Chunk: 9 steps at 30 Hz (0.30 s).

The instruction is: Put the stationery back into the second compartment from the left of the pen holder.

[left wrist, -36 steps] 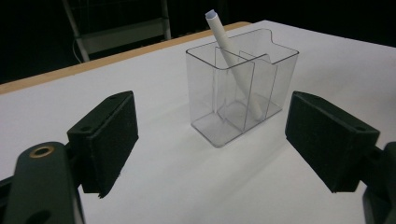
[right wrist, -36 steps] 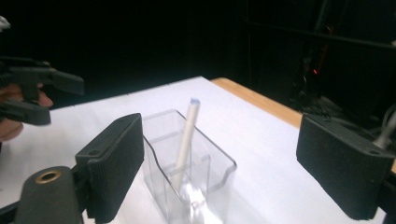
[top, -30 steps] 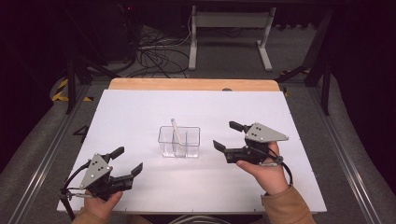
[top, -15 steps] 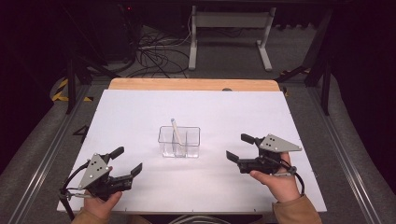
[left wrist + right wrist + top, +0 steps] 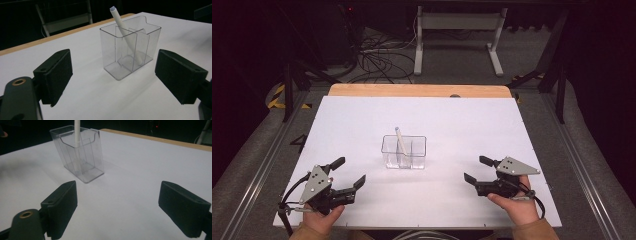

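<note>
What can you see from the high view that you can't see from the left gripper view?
High view: both hands, the left gripper and right gripper whole and open, the floor cables and a metal stand. Left gripper view: close up, the white stick leaning across a divider inside the clear box, framed by that gripper's black pads. Both: the clear box with the stick, on the white table.

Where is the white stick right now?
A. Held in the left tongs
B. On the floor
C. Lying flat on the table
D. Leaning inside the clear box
D: the white stick leans tilted inside the clear box, its tip poking above the rim; both tongs are open and apart from it.
</note>
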Motion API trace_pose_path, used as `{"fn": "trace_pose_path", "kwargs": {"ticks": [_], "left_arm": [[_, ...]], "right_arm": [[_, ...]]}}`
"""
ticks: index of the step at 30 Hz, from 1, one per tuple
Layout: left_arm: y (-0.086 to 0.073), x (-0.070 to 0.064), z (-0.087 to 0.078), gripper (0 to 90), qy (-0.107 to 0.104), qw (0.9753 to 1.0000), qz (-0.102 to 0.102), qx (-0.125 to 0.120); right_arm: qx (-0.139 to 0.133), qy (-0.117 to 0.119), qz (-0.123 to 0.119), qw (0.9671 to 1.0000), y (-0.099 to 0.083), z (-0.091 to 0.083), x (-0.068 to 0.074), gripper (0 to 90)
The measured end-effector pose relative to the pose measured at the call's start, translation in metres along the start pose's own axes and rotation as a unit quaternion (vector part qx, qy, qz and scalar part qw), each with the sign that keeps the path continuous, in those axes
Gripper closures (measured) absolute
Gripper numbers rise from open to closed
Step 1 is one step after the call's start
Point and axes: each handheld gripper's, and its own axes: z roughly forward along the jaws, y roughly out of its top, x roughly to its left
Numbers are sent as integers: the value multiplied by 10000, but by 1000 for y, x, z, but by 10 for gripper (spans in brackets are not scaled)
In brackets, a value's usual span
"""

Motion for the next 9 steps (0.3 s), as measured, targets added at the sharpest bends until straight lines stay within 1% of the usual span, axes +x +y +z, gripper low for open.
{"fn": "trace_pose_path", "kwargs": {"ticks": [2, 3, 5, 6, 7, 9], "left_arm": [[-1, 0, 0, 151, -18, 10000, -75, -46], [-2, 1, 0, 150, -27, 9999, -88, -51], [-3, 2, 1, 148, -48, 9998, -182, -92], [-3, 3, 0, 148, -51, 9998, -165, -82], [-3, 3, 1, 148, -39, 9998, -160, -83], [-4, 4, 2, 147, -17, 9998, -192, -68]], "right_arm": [[4, -85, -5, 10000, -4, -1, -2, 156], [-26, -100, -2, 9999, -5, -1, -2, 156], [29, -105, 47, 9999, -8, -1, -3, 156], [17, -94, 40, 9999, -9, -1, -3, 156], [32, -115, 85, 9999, -9, -1, -3, 156], [28, -104, 59, 9999, -9, 0, -4, 156]]}}
